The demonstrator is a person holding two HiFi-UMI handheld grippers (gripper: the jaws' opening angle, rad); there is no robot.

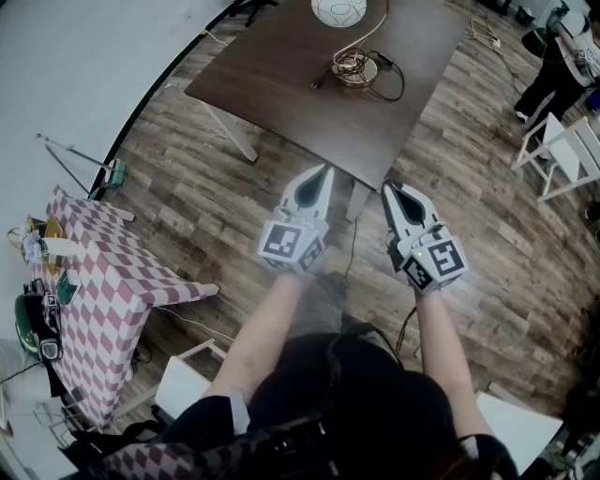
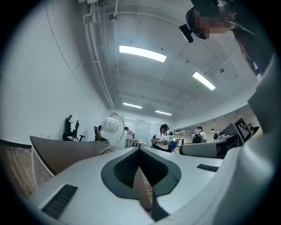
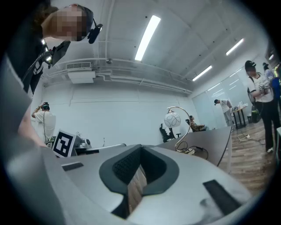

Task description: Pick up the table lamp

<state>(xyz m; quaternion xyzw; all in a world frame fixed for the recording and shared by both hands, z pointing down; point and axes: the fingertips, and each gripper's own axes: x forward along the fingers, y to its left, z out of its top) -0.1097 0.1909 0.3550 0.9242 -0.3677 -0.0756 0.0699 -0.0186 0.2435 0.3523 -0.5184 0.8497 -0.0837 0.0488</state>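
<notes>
The table lamp has a white globe shade (image 1: pixel 338 9), a curved metal neck and a round base (image 1: pixel 354 67) wrapped in coiled cord. It stands on the dark wooden table (image 1: pixel 281 75) ahead of me. My left gripper (image 1: pixel 327 170) and right gripper (image 1: pixel 386 187) hover side by side over the floor just short of the table's near corner. Both are shut and hold nothing. The left gripper view shows the shade (image 2: pixel 110 126) far off beyond the shut jaws. In the right gripper view the shade (image 3: pixel 172 119) and the base (image 3: pixel 186 150) show to the right of the jaws.
A small table with a red-and-white checked cloth (image 1: pixel 112 281) and clutter stands at the left. A white chair (image 1: pixel 562 150) and a person (image 1: pixel 562 56) are at the right. Thin table legs (image 1: pixel 234 141) and a floor cable (image 1: pixel 352 248) lie near the grippers. Several people stand in the background (image 2: pixel 164 138).
</notes>
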